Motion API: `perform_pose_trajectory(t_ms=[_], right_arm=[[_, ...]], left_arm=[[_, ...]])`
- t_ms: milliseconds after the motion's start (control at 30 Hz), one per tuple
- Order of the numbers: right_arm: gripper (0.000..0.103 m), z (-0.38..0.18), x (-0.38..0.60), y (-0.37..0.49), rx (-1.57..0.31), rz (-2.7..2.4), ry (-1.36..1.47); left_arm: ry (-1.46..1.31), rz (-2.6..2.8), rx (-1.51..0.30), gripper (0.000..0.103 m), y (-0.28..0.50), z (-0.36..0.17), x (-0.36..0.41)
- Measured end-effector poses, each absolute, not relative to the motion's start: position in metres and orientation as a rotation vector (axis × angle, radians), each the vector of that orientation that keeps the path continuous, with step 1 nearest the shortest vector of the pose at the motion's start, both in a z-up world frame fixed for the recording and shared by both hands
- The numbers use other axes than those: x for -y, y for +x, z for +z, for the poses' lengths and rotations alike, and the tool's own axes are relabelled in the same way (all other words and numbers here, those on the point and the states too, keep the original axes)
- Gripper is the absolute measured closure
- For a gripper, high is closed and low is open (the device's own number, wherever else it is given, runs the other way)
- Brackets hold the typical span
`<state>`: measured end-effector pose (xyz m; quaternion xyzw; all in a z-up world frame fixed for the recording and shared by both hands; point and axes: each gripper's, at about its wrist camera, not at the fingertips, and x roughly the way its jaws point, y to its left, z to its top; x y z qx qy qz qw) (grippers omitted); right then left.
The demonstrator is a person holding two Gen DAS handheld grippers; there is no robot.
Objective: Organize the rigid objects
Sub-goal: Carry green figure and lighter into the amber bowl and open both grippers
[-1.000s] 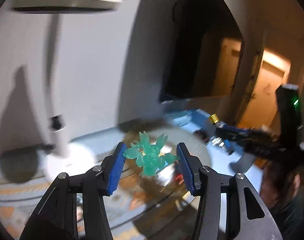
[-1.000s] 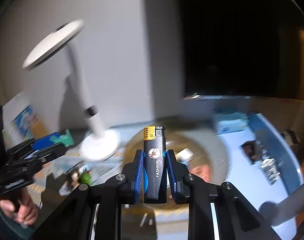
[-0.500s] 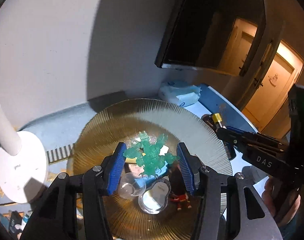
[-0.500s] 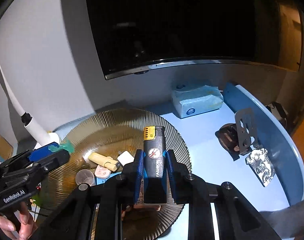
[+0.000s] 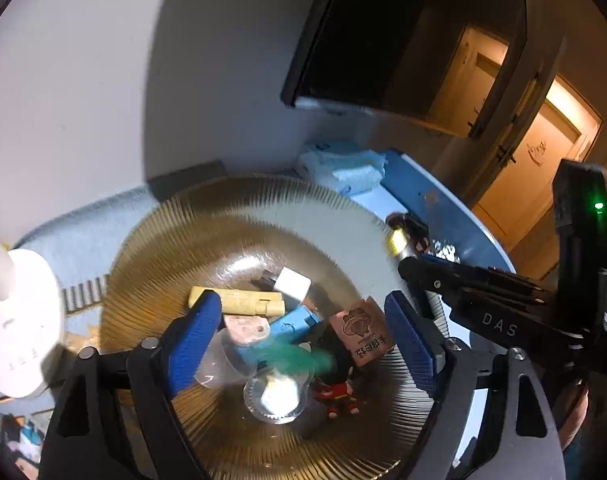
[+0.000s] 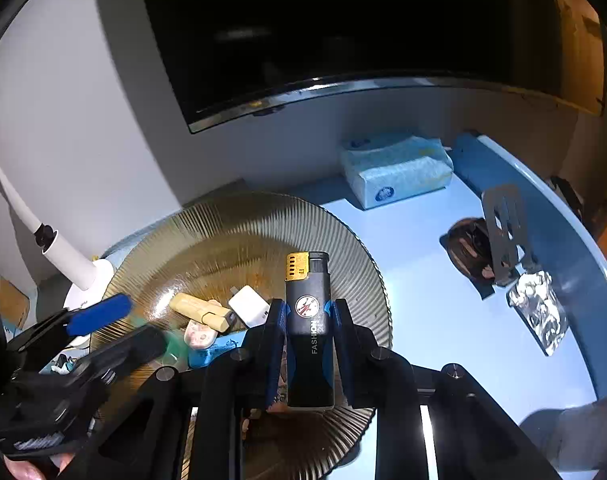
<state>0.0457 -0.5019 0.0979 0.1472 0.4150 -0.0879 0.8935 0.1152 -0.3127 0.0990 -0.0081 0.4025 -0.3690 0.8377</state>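
A ribbed amber glass plate (image 5: 231, 216) holds several small things: a white plug (image 5: 291, 282), a cream stick (image 5: 239, 305), a blue lighter (image 5: 293, 322), a brown tag (image 5: 363, 332) and a red figure (image 5: 335, 392). My left gripper (image 5: 301, 300) hangs over it, jaws opening wide. The green toy figure (image 5: 299, 358) is a blur low between the pads, touching neither. My right gripper (image 6: 308, 305) hovers over the plate's (image 6: 231, 220) right side. A black lighter (image 6: 307, 320) with a gold top stands upright between its pads; the jaws are opening slightly.
A white lamp base (image 5: 19, 320) stands left of the plate. On the blue table lie a tissue pack (image 6: 395, 172), a dark object with a metal clip (image 6: 503, 236) and crumpled foil (image 6: 539, 316). A dark screen (image 6: 343, 40) hangs on the wall behind.
Both grippers came down over the plate. The left jaws then spread apart and the green figure dropped out of them. The black lighter sits unchanged in the right gripper.
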Motion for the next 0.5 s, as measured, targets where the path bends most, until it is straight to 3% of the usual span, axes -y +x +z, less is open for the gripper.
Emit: perform_pose_trajectory(t_ms=[100,267,400,500], right_arm=[[0.054,0.106,0.504,0.035,-0.844,-0.182,0.336],[0.052,0.141,0.49,0.011,-0.768,-0.168,0.321],[0.043,0.185,0.46,-0.019,-0.68,-0.08,0.341],[0.042,0.216,0.429,-0.039,-0.624,-0.03,0.307]], left_arm=[[0.007,-0.805,-0.816,0.02,0.101,0.115,0.302],[0.033,-0.803,-0.71,0.02,0.063,0.157,0.269],[0.042,-0.783,-0.585,0.02,0.023,0.204,0.229],[0.045,-0.747,-0.485,0.018,-0.013,0.244,0.191]])
